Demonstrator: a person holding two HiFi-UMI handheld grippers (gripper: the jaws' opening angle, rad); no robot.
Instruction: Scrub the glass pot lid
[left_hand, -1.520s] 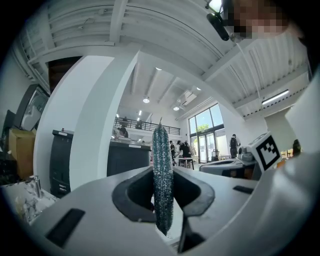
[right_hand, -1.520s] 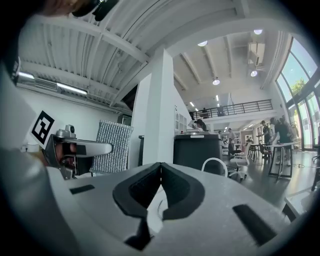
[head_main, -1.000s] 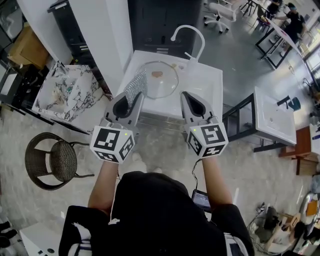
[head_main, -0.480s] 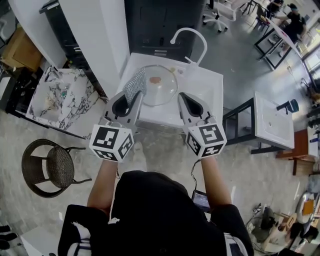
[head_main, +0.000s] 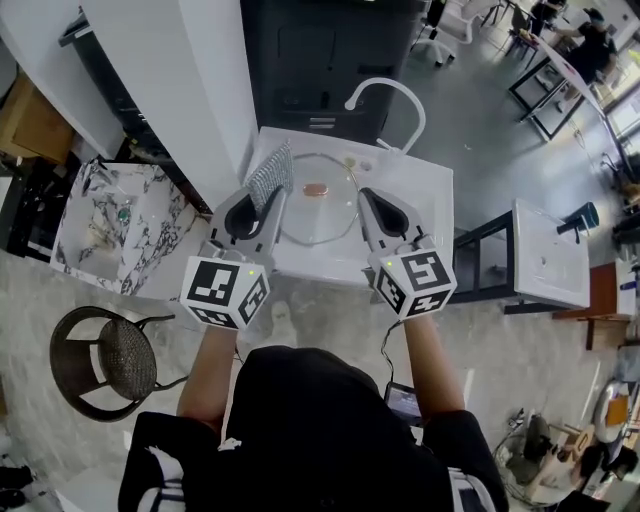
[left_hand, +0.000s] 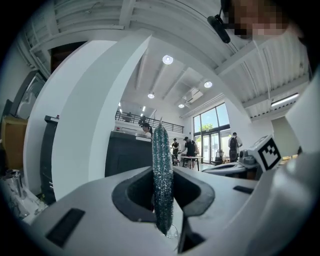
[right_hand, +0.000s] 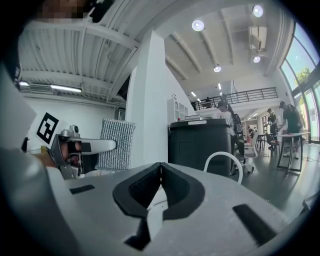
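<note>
The lid (head_main: 322, 222) lies flat in the white sink (head_main: 425, 180), with the tap (head_main: 392, 92) at the far edge. Only the head view shows the lid. There it sits between the two gripper tips, the left gripper (head_main: 266, 200) over its left rim and the right gripper (head_main: 366, 196) at its right rim. The left gripper view shows its jaws clamped on a pad (left_hand: 162, 175) standing upright, edge-on. The right gripper view shows its jaws pressed together with nothing between them, and beyond them the pad's flat face and the tap.
</note>
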